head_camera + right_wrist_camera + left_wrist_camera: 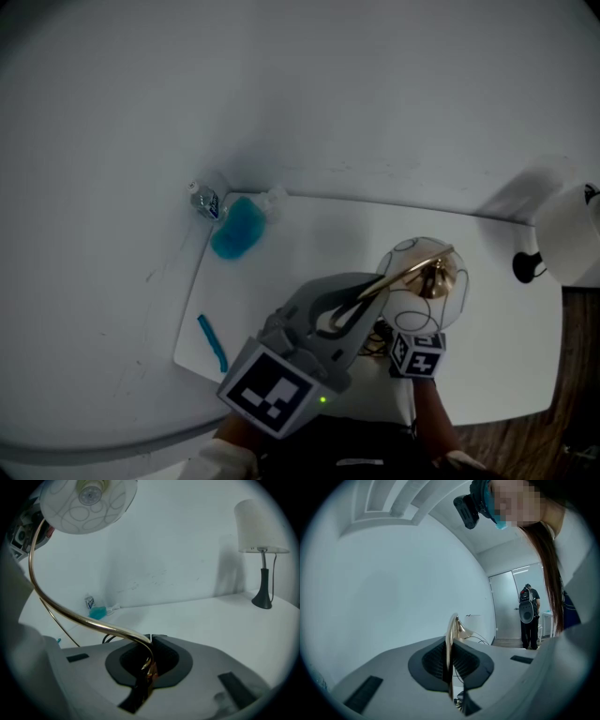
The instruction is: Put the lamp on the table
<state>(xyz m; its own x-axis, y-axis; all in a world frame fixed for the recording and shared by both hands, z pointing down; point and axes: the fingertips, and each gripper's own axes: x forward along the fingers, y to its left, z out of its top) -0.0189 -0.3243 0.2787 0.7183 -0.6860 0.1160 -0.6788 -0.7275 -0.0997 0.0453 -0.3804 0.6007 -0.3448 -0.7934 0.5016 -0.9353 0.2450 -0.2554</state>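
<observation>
Brass stem (70,613) clamped in both left claw (450,663) and right claw (150,662), likely steadying the top-heavy lamp (422,281); it hangs over the bench (309,234), not yet down.

Lamp (422,286): curved brass stem; white globe shade with ring pattern; held over white bench (309,253), near front edge.

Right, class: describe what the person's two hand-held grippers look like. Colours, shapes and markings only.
The left hand-held gripper and the right hand-held gripper both have smooth grey bodies with dark pads inside the jaws. Each carries a cube of black-and-white square markers. A small green light glows beside the left one.
</observation>
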